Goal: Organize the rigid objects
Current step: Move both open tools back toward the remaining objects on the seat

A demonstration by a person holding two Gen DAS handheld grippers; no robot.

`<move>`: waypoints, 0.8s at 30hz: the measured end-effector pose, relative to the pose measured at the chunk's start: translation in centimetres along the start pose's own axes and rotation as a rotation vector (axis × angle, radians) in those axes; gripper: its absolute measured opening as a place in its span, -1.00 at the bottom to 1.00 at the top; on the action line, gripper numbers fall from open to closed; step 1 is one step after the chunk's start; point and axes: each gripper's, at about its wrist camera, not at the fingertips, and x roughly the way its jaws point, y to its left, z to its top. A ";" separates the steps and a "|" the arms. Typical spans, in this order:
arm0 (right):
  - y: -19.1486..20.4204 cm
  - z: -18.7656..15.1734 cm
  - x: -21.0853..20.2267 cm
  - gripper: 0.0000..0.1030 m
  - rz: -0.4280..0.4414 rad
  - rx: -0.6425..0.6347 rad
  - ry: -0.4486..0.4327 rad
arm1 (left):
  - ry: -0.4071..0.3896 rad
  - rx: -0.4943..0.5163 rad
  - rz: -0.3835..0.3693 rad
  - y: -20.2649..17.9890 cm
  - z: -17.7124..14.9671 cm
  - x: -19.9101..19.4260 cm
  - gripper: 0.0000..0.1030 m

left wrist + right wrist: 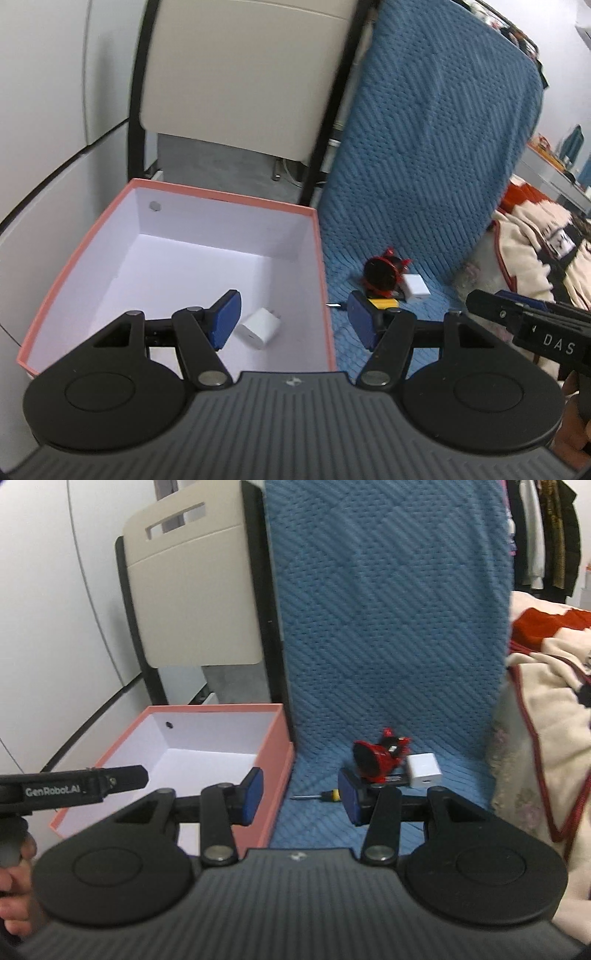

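Left tool [293,319]: jaws spread wide, nothing between the blue pads [224,318]. It hangs over the near right part of the pink box [79,258], straddling the box's right wall. The box is open-topped, white inside, and sits on the left side of the blue quilted cover [424,184], hard against the cover's left edge.

White charger cube [258,326] lies on the box floor near the near right corner, prongs pointing away, just beside the left pad of the left tool but not touching it that I can tell.

Right tool [301,797]: jaws likewise wide apart, empty. Its left pad is over the box's right wall, its right pad over the cover.

Remaining items form a cluster on the cover, right of the box and apart from it:
- red clamp mount [375,758] with a dark round face, tilted;
- second white charger [424,771] just beside the mount on its right, apparently touching;
- screwdriver [321,795] with yellow-and-black handle, lying flat, tip toward the box, partly hidden behind the right pad of the right tool.

A cream blanket with red trim [546,738] lies bunched off the cover's right edge. Behind the box stands a beige chair back [195,602] in a black frame.
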 end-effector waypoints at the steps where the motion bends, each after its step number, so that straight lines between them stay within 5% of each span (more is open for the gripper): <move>1: -0.3 -0.1 -0.3 -0.07 -0.006 0.000 -0.004 | -0.001 0.008 -0.005 -0.5 -0.3 0.1 0.34; 24: -7.8 -5.5 -4.7 -0.07 -0.112 0.062 -0.023 | 0.035 0.095 -0.107 -9.9 -6.3 1.8 0.34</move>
